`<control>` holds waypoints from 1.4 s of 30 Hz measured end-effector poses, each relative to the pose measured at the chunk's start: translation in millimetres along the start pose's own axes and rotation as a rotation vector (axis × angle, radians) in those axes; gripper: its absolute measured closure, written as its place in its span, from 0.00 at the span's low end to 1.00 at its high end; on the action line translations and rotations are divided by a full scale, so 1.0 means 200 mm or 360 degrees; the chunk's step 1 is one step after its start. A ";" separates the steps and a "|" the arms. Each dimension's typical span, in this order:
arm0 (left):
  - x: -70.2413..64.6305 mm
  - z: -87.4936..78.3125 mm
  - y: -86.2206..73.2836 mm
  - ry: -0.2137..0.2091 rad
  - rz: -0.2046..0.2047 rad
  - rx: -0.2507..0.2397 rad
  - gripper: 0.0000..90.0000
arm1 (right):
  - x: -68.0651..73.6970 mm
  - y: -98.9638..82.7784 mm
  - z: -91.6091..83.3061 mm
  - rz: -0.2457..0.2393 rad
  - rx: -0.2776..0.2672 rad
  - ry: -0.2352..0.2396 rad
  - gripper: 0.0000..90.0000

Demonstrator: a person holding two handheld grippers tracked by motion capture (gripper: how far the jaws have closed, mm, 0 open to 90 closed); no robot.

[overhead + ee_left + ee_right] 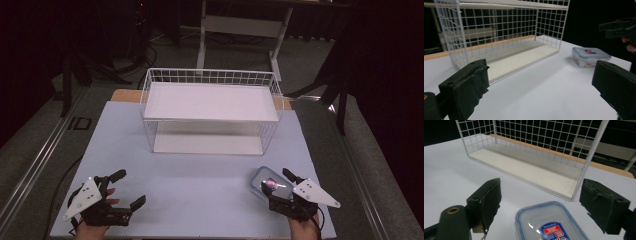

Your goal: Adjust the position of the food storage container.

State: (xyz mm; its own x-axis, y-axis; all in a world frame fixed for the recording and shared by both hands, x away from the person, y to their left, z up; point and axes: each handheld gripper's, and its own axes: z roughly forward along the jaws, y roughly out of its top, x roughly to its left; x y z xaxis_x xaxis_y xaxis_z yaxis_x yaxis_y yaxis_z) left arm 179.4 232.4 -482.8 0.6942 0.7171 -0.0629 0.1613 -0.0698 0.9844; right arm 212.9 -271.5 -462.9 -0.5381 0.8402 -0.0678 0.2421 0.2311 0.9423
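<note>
— Start at your left. What's that hand doing?

— My left gripper [126, 189] sits at the near left of the table [200, 175], jaws wide apart with nothing between them. Through its own view I look between the pads [466, 85] across bare tabletop to the wire shelf rack [499, 37], with the lidded plastic container [589, 57] well off to the far side. That hand is not the one to go for it.

— And the rack in the middle?

— White wire, two white boards, one up top and one at the bottom [210, 142]. It stands square across the table, its open front facing me. Both levels look bare from above.

— Then the right.

— My right gripper [280, 186] hovers at the container [269, 184], by far the nearer hand. Its jaws are spread too, pads not pressing on anything. In the right gripper view the container [549, 222] lies just ahead and below, between the two pads [487, 200], its long axis running away from me, slightly slanted. I judge a short drop and a squeeze across its narrow width would take it.

— Anything you can't make out?

— The container's near end is cut off by the frame's bottom edge, and from above my gripper covers part of it. The red and blue label [554, 231] is too small to read, and I can't tell what's inside.
</note>
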 end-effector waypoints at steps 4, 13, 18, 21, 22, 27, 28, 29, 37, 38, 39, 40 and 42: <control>-0.01 0.01 0.00 -0.0020 0.0024 0.0011 0.02 | -0.01 -0.01 0.00 0.0023 0.0008 -0.0008 0.19; 0.00 0.03 -0.01 -0.0028 0.0014 0.0019 0.02 | 0.00 0.00 -0.01 0.0004 0.0000 0.0018 0.19; -0.01 0.03 -0.01 -0.0037 0.0024 0.0018 0.02 | 0.01 0.05 -0.05 0.0011 -0.0017 0.0048 0.15; -0.01 0.03 -0.01 -0.0043 0.0024 0.0018 0.02 | 0.01 0.09 -0.07 0.0005 -0.0018 0.0095 0.15; -0.01 0.03 -0.01 -0.0045 0.0025 0.0019 0.02 | 0.01 0.11 -0.07 0.0006 -0.0007 0.0118 0.15; -0.02 0.04 -0.01 -0.0065 0.0027 0.0024 0.02 | -0.03 0.13 -0.09 0.0001 0.0007 0.0135 0.14; -0.02 0.04 -0.01 -0.0063 0.0031 0.0023 0.02 | -0.04 0.12 -0.10 -0.0011 0.0002 0.0173 0.14; -0.02 0.04 -0.01 -0.0066 0.0030 0.0024 0.02 | -0.04 0.11 -0.10 -0.0020 0.0014 0.0169 0.15; -0.03 0.05 -0.01 -0.0080 0.0026 0.0037 0.02 | -0.12 -0.03 -0.15 -0.0026 0.0230 0.0079 0.49; -0.03 0.05 -0.01 -0.0082 0.0022 0.0033 0.02 | -0.14 -0.05 -0.16 -0.0014 0.0251 0.0073 0.55; -0.03 0.05 -0.01 -0.0086 0.0013 0.0025 0.02 | -0.15 -0.07 -0.17 -0.0014 0.0263 0.0055 0.60; -0.03 0.05 -0.01 -0.0086 0.0013 0.0025 0.02 | -0.15 -0.07 -0.17 -0.0014 0.0263 0.0055 0.60; -0.03 0.05 -0.01 -0.0092 0.0003 0.0022 0.02 | -0.17 -0.11 -0.19 -0.0016 0.0289 0.0018 0.76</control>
State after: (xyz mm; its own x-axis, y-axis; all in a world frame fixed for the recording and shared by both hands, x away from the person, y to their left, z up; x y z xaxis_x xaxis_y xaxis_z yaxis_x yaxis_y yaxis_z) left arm 182.7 221.3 -485.6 0.7338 0.6757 -0.0708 0.1692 -0.0808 0.9823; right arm 196.0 -323.7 -468.6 -0.5499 0.8321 -0.0722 0.3782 0.3251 0.8667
